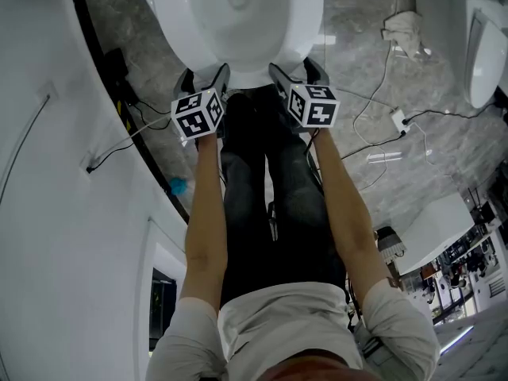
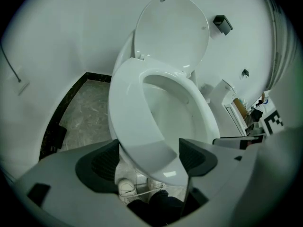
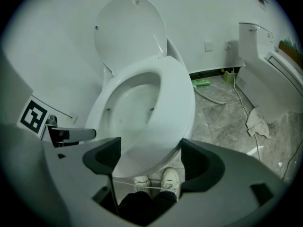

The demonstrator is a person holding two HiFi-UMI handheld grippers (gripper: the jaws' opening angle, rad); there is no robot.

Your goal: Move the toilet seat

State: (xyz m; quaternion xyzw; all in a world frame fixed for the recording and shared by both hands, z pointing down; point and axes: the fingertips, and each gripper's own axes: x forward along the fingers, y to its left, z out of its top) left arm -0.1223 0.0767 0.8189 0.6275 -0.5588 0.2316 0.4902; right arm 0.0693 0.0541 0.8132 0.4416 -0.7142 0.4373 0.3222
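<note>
The white toilet seat lies over the bowl at the top of the head view, with the lid standing upright behind it. Both grippers sit at the seat's front edge, side by side. My left gripper is open, and the seat's front rim runs between its dark pads without being squeezed. My right gripper is open too; the seat passes between its pads, with room on both sides. The lid leans back against the wall.
A curved white wall with a dark base strip closes in on the left. Cables and a white cloth lie on the marble floor to the right, near another white fixture. The person's legs and white shoes stand right before the bowl.
</note>
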